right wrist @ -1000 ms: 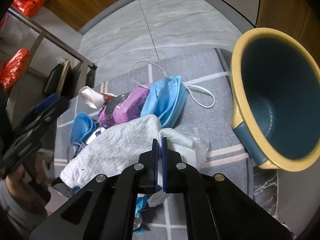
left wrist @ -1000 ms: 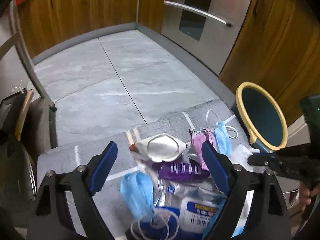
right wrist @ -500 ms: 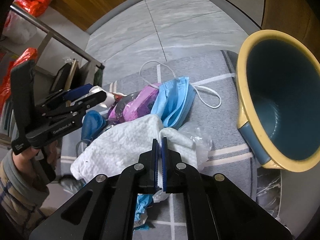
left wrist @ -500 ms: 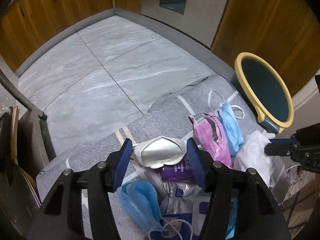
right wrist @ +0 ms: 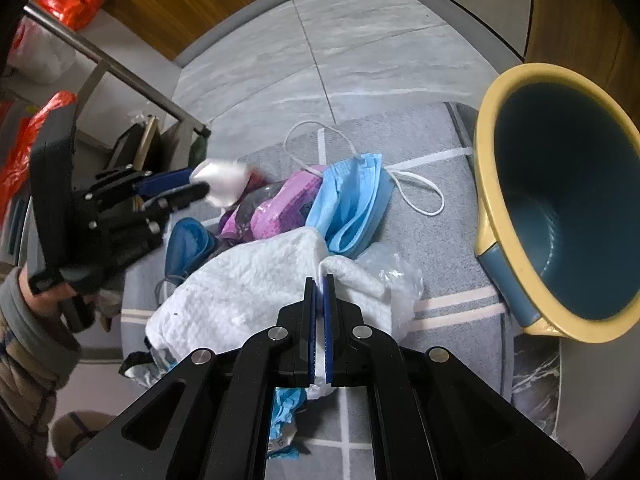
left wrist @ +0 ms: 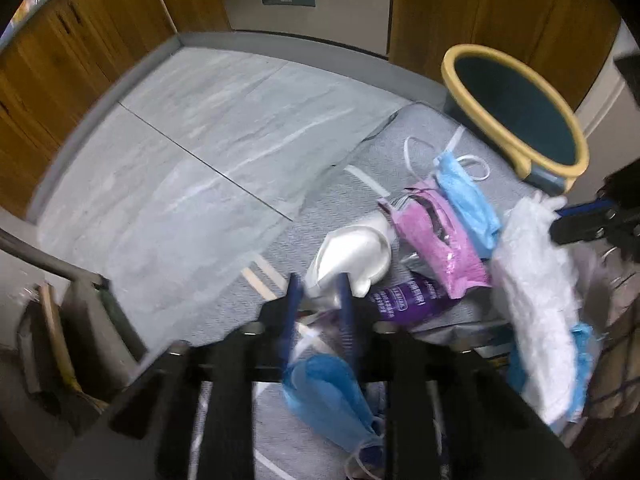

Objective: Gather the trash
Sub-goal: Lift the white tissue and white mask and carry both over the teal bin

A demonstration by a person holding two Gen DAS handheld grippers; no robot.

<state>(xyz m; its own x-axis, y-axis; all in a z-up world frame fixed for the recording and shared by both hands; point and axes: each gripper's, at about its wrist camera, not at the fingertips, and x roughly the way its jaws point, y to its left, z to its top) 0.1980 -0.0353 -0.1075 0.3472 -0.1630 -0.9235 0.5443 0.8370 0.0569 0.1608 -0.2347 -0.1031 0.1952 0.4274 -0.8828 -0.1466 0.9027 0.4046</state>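
Your left gripper (left wrist: 318,296) is closing on the white cup mask (left wrist: 352,254), which sits between its jaws at the pile's far-left edge, well apart from the bin (right wrist: 560,208); the bite looks shallow, so the mask may slip on lifting. Your right gripper (right wrist: 319,300) is clamped on the white paper towel (right wrist: 248,292) near the bin; the clear plastic scrap (right wrist: 394,266) touching it could drag along. Count: one bin, three blue masks, one white mask, one pink packet (right wrist: 280,210), one purple packet (left wrist: 408,300).
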